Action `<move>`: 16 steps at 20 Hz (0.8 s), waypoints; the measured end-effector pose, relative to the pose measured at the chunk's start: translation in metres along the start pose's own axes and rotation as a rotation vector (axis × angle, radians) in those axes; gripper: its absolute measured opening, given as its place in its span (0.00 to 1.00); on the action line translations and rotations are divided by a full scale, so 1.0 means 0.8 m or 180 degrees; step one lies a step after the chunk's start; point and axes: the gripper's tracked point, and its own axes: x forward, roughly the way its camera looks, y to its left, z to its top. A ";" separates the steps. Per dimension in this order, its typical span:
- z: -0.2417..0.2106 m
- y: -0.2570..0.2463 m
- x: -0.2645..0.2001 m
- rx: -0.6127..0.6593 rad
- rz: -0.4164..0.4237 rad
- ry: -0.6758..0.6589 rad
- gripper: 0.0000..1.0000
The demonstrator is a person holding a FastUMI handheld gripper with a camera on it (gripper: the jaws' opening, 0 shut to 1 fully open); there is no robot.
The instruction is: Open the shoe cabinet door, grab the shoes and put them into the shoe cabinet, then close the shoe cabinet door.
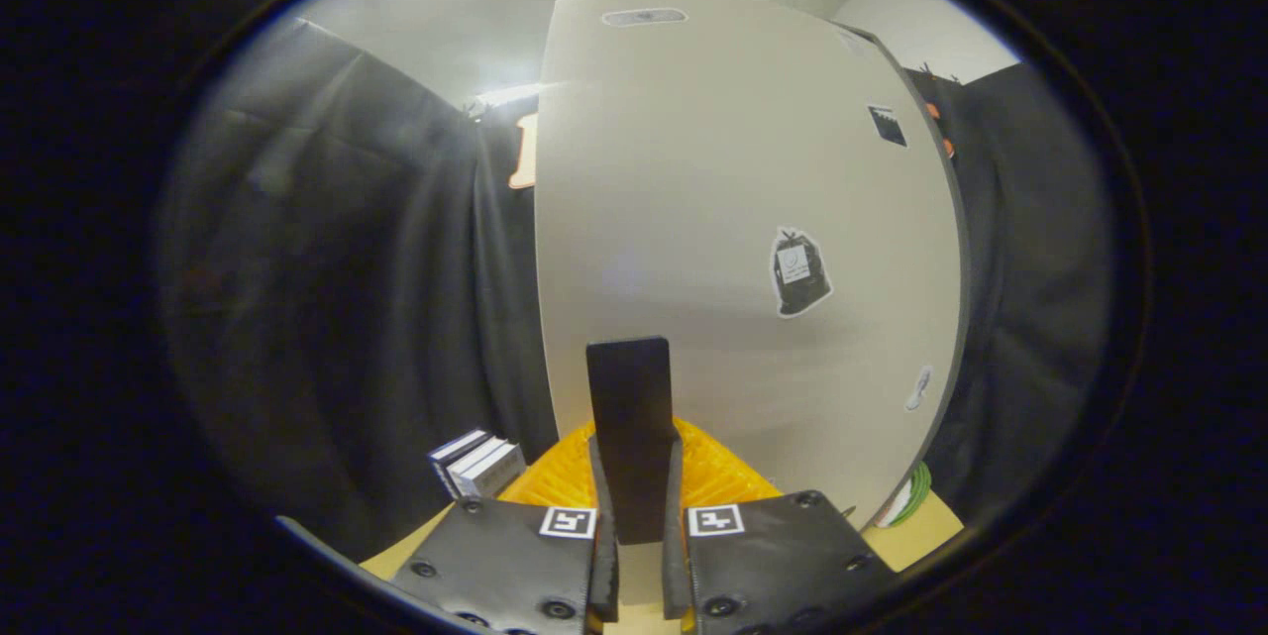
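The gripper sits closed on a dark upright handle, both fingers pressing its sides, most likely so the shoe cabinet door can be swung by it. Just beyond the fingers lies something orange and ribbed, perhaps a shoe, though I cannot tell. The pale door carries a bin-bag sticker, its small print unreadable.

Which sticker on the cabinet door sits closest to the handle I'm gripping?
The black bag-shaped sticker, just beyond the dark handle clamped in the gripper; the others sit nearer the door's edges.
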 end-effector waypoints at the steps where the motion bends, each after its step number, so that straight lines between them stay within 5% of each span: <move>1: 0.000 -0.004 -0.009 0.0002 0.0078 0.0009 0.19; 8: 0.002 -0.052 -0.095 -0.0035 0.0612 0.0129 0.19; 16: 0.018 -0.158 -0.186 -0.0064 0.0411 0.0085 0.18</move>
